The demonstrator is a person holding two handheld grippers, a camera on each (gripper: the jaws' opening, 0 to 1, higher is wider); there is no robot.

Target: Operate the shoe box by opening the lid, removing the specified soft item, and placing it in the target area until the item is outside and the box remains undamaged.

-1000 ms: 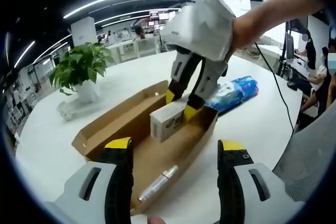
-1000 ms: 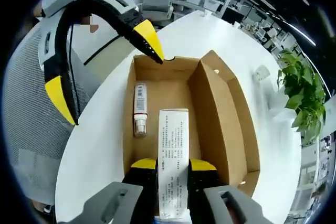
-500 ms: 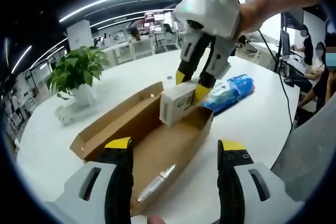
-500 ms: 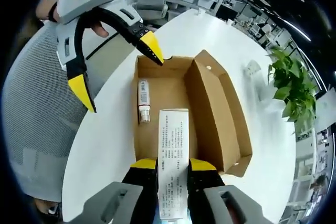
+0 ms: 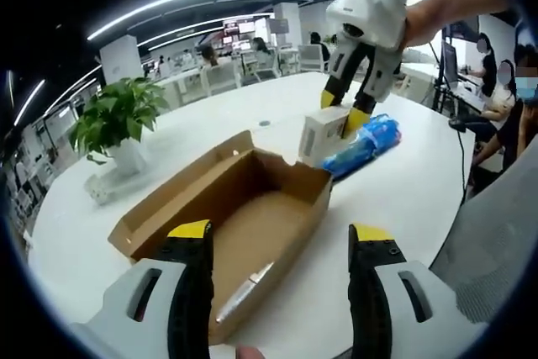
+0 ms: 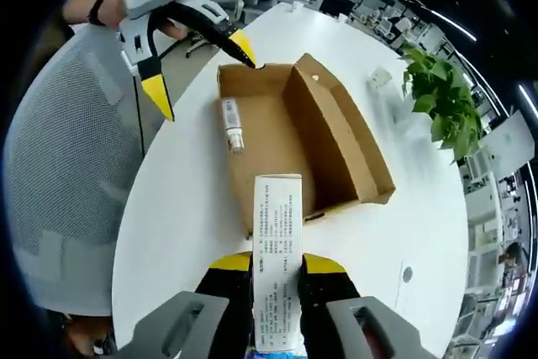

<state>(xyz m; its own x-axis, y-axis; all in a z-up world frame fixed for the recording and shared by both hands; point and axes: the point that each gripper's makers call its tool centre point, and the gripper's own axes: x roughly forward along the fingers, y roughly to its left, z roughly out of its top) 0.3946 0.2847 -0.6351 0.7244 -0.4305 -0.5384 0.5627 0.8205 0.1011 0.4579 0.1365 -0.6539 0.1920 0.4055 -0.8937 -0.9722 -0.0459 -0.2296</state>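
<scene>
One cardboard box (image 5: 244, 199) lies open on one white table (image 5: 403, 199), its single lid folded out flat toward nine o'clock in the left gripper view. Inside it there is one small tube (image 5: 244, 292), at six o'clock on the box floor. One white carton (image 5: 323, 134) is up in the air at one o'clock from the box, and one blue packet (image 5: 366, 145) lies on the table just behind the carton. One potted plant (image 5: 118, 119) stands at ten o'clock, with one small white object (image 5: 94, 184) on the table beside the pot. Two grippers are counted: the left gripper (image 5: 277, 237) and the right gripper (image 5: 345, 111).
</scene>
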